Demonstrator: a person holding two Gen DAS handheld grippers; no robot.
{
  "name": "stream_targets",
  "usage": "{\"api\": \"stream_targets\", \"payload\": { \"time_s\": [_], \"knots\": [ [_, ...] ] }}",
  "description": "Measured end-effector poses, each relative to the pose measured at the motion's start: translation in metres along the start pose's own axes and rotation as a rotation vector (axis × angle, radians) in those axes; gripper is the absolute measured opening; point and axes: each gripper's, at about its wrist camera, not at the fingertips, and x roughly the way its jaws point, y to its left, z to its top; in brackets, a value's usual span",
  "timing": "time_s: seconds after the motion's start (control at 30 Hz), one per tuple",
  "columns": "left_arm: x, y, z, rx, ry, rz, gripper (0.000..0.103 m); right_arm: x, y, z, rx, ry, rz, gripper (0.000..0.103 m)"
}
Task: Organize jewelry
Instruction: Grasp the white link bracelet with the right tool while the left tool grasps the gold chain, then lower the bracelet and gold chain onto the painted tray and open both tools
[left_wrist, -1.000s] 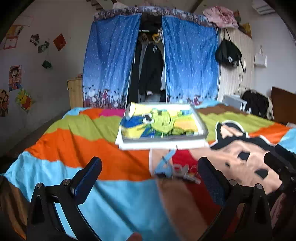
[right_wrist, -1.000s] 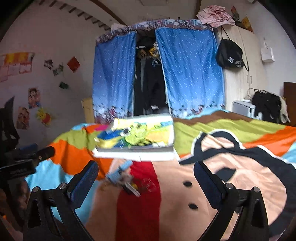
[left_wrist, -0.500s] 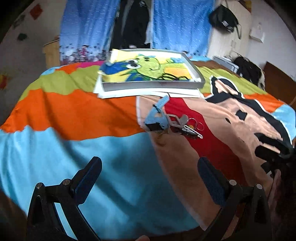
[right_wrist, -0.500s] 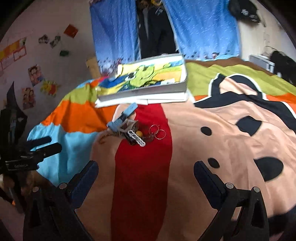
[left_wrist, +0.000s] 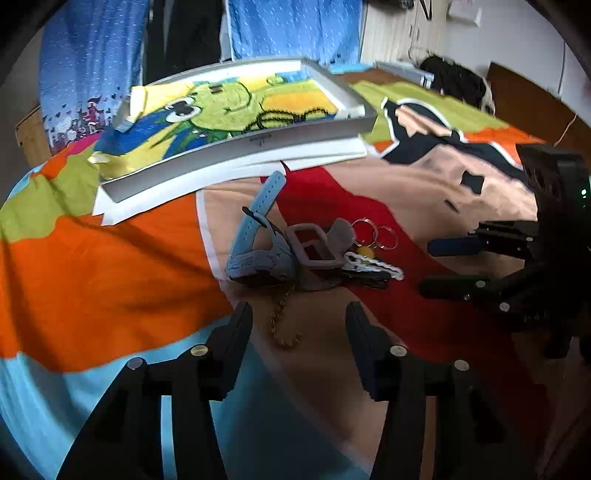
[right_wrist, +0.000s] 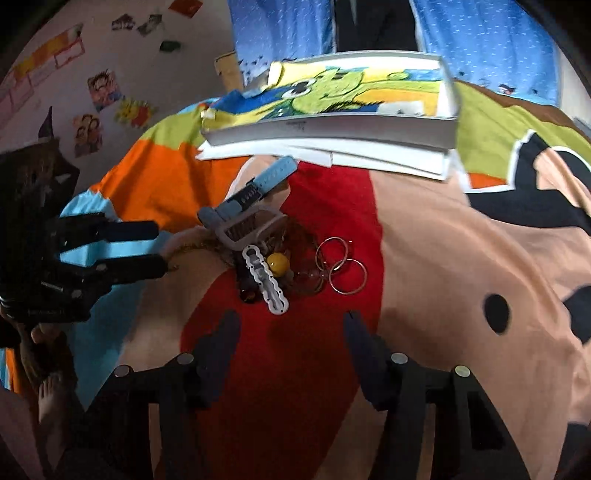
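Note:
A small pile of jewelry lies on the bedspread: a blue watch strap (left_wrist: 258, 210), a grey watch frame (left_wrist: 314, 247), a white link clip (left_wrist: 373, 266), a yellow bead (left_wrist: 365, 252), two silver hoops (left_wrist: 376, 232) and a gold chain (left_wrist: 280, 321). My left gripper (left_wrist: 298, 317) hovers over the chain with its jaws closing; the chain shows between the fingers, untouched. My right gripper (right_wrist: 290, 323) hangs just short of the white link clip (right_wrist: 266, 280), jaws closing on nothing. The hoops (right_wrist: 340, 269) lie right of the bead (right_wrist: 277, 262). Each gripper shows in the other's view: right gripper (left_wrist: 454, 266), left gripper (right_wrist: 159, 249).
A shallow grey tray (left_wrist: 258, 142) lined with a cartoon cloth rests on white sheets just behind the pile. The colourful bedspread (right_wrist: 443, 258) stretches all round. Blue curtains (left_wrist: 295, 26) hang at the back. A person's bare foot (right_wrist: 48, 391) is at lower left.
Both grippers have dropped toward the bed and tipped downward, so the jewelry pile is now close in front. Both pairs of fingers stand much narrower than before.

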Motion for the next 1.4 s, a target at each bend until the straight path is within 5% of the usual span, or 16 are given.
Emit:
{"api": "stream_targets", "payload": {
  "time_s": [0.27, 0.37, 0.43, 0.93, 1.2, 1.4],
  "knots": [
    [0.031, 0.016, 0.004, -0.014, 0.113, -0.003, 0.02, 0.02, -0.008, 0.004, -0.001, 0.04, 0.045, 0.043],
    [0.03, 0.015, 0.005, -0.017, 0.133, -0.006, 0.004, 0.026, -0.01, 0.009, 0.005, 0.046, 0.078, 0.029],
    [0.029, 0.014, 0.003, -0.013, 0.138, 0.004, 0.003, 0.025, -0.008, 0.01, 0.0, 0.05, 0.091, 0.017],
    [-0.044, -0.013, -0.009, -0.114, 0.089, -0.045, 0.002, -0.03, 0.016, -0.009, 0.023, -0.025, 0.064, 0.013],
    [-0.078, -0.011, 0.025, -0.173, 0.03, -0.109, 0.002, -0.065, 0.023, 0.003, 0.067, -0.14, 0.093, 0.013],
    [-0.091, -0.008, 0.07, -0.149, -0.063, -0.083, 0.002, -0.082, 0.018, 0.035, 0.082, -0.251, 0.111, 0.013]
  ]
}}
